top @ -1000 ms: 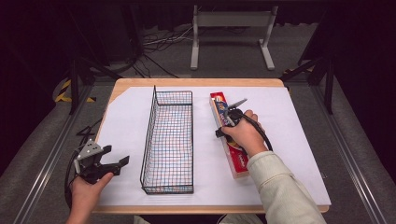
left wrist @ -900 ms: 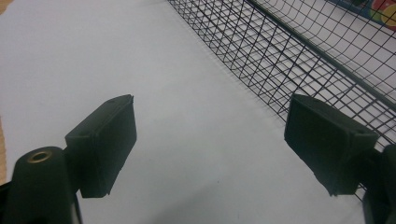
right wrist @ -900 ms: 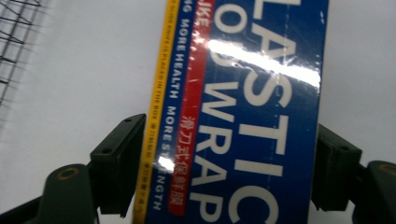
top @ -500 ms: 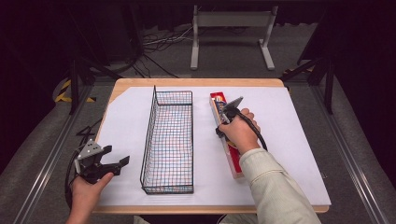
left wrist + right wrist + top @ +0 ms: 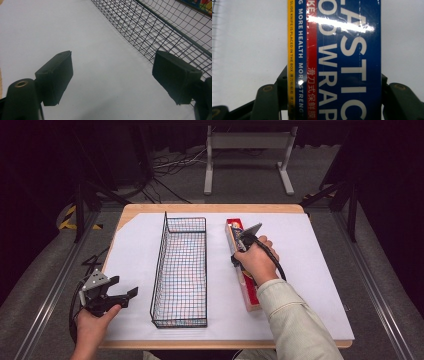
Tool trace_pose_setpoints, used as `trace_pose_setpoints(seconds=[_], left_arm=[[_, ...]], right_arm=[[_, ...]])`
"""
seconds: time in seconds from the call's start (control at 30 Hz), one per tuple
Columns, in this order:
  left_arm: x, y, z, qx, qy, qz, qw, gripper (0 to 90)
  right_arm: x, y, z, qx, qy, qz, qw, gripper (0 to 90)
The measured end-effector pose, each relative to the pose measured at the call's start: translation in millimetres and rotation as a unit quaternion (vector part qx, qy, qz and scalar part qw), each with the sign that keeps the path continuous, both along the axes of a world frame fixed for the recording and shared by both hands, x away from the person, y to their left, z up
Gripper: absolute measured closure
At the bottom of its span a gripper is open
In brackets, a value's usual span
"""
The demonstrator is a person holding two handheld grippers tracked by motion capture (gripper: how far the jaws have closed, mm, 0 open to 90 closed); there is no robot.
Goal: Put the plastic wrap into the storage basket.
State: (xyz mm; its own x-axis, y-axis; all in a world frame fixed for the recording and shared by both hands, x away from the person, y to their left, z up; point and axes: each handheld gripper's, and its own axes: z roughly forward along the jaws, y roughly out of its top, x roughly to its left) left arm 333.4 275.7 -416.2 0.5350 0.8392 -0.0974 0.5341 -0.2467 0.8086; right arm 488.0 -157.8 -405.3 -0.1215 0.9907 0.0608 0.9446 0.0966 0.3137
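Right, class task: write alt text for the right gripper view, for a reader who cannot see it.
A long blue plastic wrap box runs up the middle of the picture, between the two black jaws of the right gripper, one jaw at each long side. The box bears large white letters, with red and yellow stripes at its left, and lies on a white sheet.

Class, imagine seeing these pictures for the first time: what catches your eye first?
The long plastic wrap box, right of centre on the white table, with the right claw straddling it. Next, the empty black wire basket mid-table, and the left claw open at the near-left corner.
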Motion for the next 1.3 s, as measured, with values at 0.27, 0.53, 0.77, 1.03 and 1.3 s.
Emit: trace_pose_setpoints(seconds=[0.27,0.53,0.77,1.03,1.3], left_arm=[[-0.2,-0.4,0.3,-0.001,-0.001,0.0,1.0,17.6],[0.0,-0.8,0.2,0.0,0.0,0.0,1.0,17.6],[0.2,-0.6,-0.2,-0.001,-0.001,0.001,1.0,17.6],[0.9,0.0,-1.1,0.0,0.001,0.001,1.0,17.6],[1.2,-0.1,-1.2,0.0,0.002,0.001,1.0,17.6]], right_arm=[[-4.1,-7.6,13.3,0.032,-0.007,-0.01,0.9994,40.7],[-10.3,-15.6,32.8,0.05,-0.015,-0.014,0.9985,40.7],[-15.0,-18.9,52.4,0.048,-0.022,-0.014,0.9985,40.6],[-22.5,-17.8,75.6,0.048,-0.032,-0.016,0.9982,40.7],[-26.6,-15.9,91.1,0.074,-0.045,-0.045,0.9952,40.6]])
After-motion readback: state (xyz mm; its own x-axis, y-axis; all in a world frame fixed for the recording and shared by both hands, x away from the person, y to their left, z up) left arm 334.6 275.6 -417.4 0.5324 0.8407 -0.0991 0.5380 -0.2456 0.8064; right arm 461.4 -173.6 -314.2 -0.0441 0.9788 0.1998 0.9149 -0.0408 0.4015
